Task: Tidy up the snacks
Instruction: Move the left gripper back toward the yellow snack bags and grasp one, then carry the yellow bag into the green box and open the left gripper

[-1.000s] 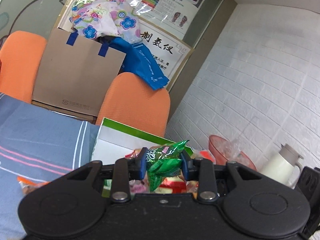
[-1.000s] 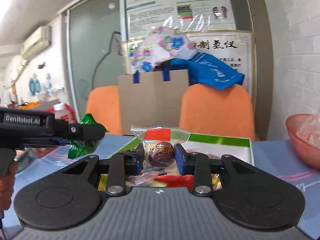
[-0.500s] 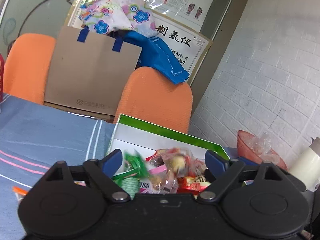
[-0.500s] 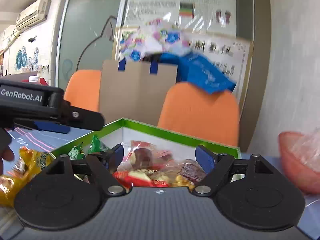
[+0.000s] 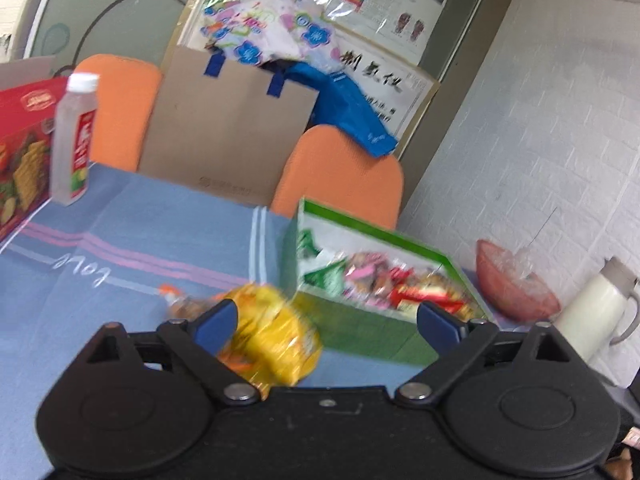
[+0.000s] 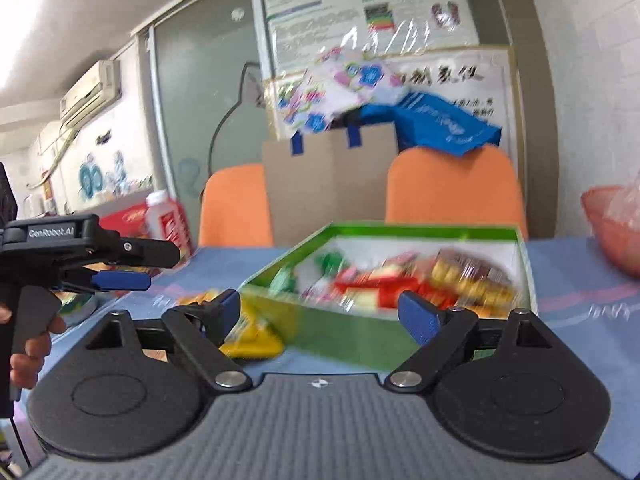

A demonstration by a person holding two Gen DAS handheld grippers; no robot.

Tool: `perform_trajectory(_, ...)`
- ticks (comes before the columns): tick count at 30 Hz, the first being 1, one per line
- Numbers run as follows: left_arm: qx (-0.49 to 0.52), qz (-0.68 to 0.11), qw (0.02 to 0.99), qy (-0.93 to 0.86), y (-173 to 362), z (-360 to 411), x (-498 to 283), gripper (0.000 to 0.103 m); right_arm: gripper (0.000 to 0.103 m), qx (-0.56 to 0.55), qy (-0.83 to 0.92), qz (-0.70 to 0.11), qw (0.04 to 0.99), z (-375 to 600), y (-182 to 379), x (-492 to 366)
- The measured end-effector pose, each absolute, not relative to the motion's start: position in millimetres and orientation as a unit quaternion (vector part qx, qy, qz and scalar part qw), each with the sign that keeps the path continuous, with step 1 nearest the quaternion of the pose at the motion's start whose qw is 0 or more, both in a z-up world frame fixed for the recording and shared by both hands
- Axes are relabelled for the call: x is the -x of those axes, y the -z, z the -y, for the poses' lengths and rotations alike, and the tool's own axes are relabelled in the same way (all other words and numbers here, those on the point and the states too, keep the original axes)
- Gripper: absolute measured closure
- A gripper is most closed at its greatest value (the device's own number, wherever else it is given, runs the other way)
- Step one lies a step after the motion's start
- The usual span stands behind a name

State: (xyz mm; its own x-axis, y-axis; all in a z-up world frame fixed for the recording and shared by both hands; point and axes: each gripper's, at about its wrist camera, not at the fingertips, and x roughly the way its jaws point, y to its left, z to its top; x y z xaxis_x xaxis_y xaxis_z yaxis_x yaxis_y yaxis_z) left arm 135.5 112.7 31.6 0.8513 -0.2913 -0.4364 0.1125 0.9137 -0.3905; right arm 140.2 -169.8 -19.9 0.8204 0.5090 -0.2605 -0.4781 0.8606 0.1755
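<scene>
A green box with a white inside holds several wrapped snacks on the blue tablecloth; it also shows in the right wrist view. A yellow snack packet lies on the cloth left of the box, between my left gripper's fingers but not held. My left gripper is open and empty. My right gripper is open and empty, just in front of the box. The yellow packet sits near its left finger. The left gripper also shows in the right wrist view, at the left.
A bottle and a red box stand at the far left. A pink bowl and a white kettle stand right of the box. Two orange chairs and a cardboard bag are behind the table.
Both grippers opened and dropped their snacks into the green box, the left a green packet, the right a clear-wrapped one. Both then pulled back, the left one toward the yellow packet.
</scene>
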Motion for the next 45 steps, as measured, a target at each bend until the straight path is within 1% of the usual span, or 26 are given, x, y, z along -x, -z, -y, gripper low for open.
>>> perform_trajectory(5, 0.167, -0.281, 0.941, 0.090, -6.5, -129.3, -125.6, 0.000, 0.000, -0.053, -0.279, -0.184, 0.941, 155.4, 36.5, -124.6)
perform_trajectory(12, 0.168, -0.306, 0.935, 0.070, 18.2, -143.4, -143.2, 0.000, 0.000, -0.050, -0.316, -0.229, 0.920, 133.8, 51.7, -114.8)
perform_trajectory(13, 0.176, -0.315, 0.929, 0.081, 23.0, -143.9, -144.1, 0.002, 0.000, -0.045, -0.321, -0.231, 0.917, 131.6, 53.7, -111.9)
perform_trajectory(14, 0.184, -0.323, 0.924, 0.095, 26.3, -143.4, -144.2, 0.026, 0.000, -0.039, -0.326, -0.232, 0.916, 129.2, 54.9, -109.1)
perform_trajectory(15, 0.191, -0.332, 0.917, 0.113, 29.8, -141.7, -143.3, 0.034, 0.000, -0.033, -0.331, -0.233, 0.914, 127.3, 55.5, -107.7)
perform_trajectory(21, 0.218, -0.354, 0.886, 0.207, 40.4, -112.3, -123.8, 0.032, 0.000, -0.006, -0.358, -0.258, 0.897, 119.5, 61.9, -104.3)
perform_trajectory(22, 0.228, -0.349, 0.883, 0.215, 40.0, -109.4, -118.2, 0.029, 0.000, -0.002, -0.357, -0.263, 0.896, 119.0, 63.4, -103.1)
perform_trajectory(23, 0.235, -0.340, 0.884, 0.220, 38.3, -108.7, -113.2, 0.022, 0.000, -0.001, -0.358, -0.267, 0.895, 119.2, 64.6, -101.7)
perform_trajectory(24, 0.240, -0.332, 0.885, 0.219, 36.5, -109.1, -109.3, 0.018, 0.000, -0.003, -0.359, -0.269, 0.894, 119.9, 66.2, -99.5)
perform_trajectory(28, 0.244, -0.322, 0.891, 0.206, 31.3, -109.4, -97.6, 0.019, 0.000, -0.019, -0.356, -0.285, 0.890, 118.8, 71.7, -97.3)
perform_trajectory(32, 0.226, -0.341, 0.890, 0.203, 29.1, -105.4, -106.3, 0.020, 0.000, -0.045, -0.362, -0.291, 0.884, 113.3, 74.5, -99.0)
perform_trajectory(35, 0.221, -0.355, 0.885, 0.206, 32.9, -98.5, -116.0, 0.027, 0.000, -0.051, -0.355, -0.297, 0.885, 107.3, 76.9, -104.2)
perform_trajectory(37, 0.223, -0.361, 0.882, 0.206, 36.8, -95.8, -118.6, 0.027, 0.000, -0.060, -0.350, -0.301, 0.885, 105.8, 78.9, -107.5)
perform_trajectory(39, 0.254, -0.357, 0.877, 0.197, 41.8, -96.5, -117.8, 0.030, 0.000, -0.056, -0.342, -0.292, 0.891, 105.2, 80.1, -107.2)
perform_trajectory(40, 0.263, -0.353, 0.877, 0.194, 41.7, -96.1, -117.0, 0.031, 0.004, -0.055, -0.344, -0.290, 0.891, 106.1, 80.2, -106.9)
perform_trajectory(41, 0.264, -0.350, 0.877, 0.195, 40.8, -95.3, -116.1, 0.031, 0.010, -0.061, -0.346, -0.290, 0.890, 108.1, 80.2, -106.3)
perform_trajectory(44, 0.261, -0.345, 0.879, 0.198, 36.8, -89.0, -115.5, 0.031, 0.017, -0.065, -0.343, -0.287, 0.892, 114.3, 77.7, -105.3)
perform_trajectory(45, 0.261, -0.343, 0.880, 0.201, 35.0, -87.1, -115.7, 0.031, 0.018, -0.060, -0.342, -0.283, 0.894, 115.8, 76.0, -104.2)
